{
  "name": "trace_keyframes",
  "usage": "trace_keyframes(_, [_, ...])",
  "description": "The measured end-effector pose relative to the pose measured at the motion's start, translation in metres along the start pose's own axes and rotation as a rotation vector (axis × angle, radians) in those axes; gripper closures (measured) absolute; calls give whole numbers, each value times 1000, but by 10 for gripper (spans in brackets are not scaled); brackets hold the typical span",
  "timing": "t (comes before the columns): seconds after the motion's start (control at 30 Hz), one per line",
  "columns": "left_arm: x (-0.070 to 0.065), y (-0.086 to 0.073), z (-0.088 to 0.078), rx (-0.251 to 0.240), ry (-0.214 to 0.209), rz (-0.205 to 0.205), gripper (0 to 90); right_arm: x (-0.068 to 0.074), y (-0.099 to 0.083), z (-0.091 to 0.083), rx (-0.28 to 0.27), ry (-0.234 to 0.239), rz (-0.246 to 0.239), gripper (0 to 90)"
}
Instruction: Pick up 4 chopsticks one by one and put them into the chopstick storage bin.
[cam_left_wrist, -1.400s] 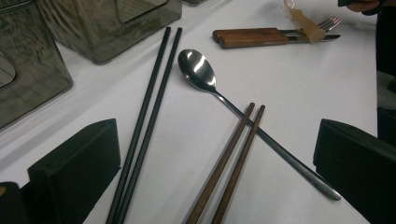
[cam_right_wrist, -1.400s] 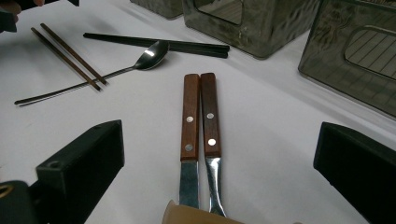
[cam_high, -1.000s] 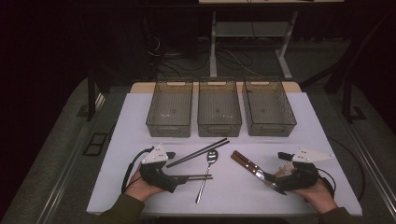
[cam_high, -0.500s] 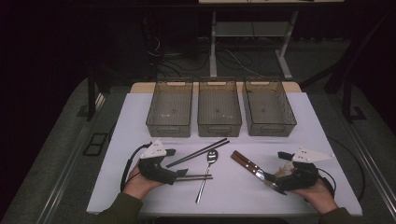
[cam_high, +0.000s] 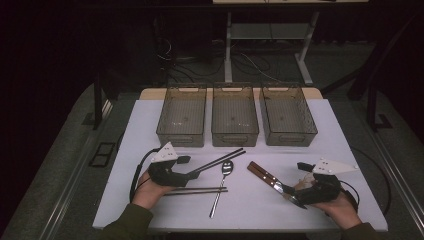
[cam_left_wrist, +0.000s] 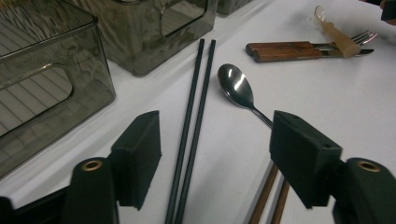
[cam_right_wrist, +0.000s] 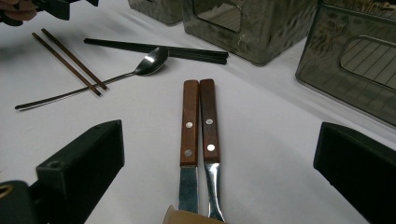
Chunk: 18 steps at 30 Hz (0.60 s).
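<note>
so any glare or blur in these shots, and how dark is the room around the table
High view: the white table is lit, while the floor and background fall into near-black. Left gripper view: a bright glare spot sits on the spoon bowl, and the near black jaws look soft. Right gripper view: the wooden-handled cutlery is sharp, and the bins show mottled reflections.

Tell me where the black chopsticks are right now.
In the left gripper view, the black chopsticks lie on the table between the left gripper jaws, untouched, spoon just right.
</note>
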<state>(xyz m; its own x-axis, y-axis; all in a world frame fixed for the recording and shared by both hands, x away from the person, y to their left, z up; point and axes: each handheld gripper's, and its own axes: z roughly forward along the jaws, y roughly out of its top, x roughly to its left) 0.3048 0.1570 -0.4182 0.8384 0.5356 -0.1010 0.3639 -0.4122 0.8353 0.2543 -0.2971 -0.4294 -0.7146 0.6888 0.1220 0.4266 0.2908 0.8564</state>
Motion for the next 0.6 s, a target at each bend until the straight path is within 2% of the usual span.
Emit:
trace_keyframes(0.1, [2,2,3,7,-1,4,405,-1,0,0,0,-4,3,18])
trace_keyframes(0.6, [15,12,19,38,1,-7,565,-1,0,0,-11,-10,7,18])
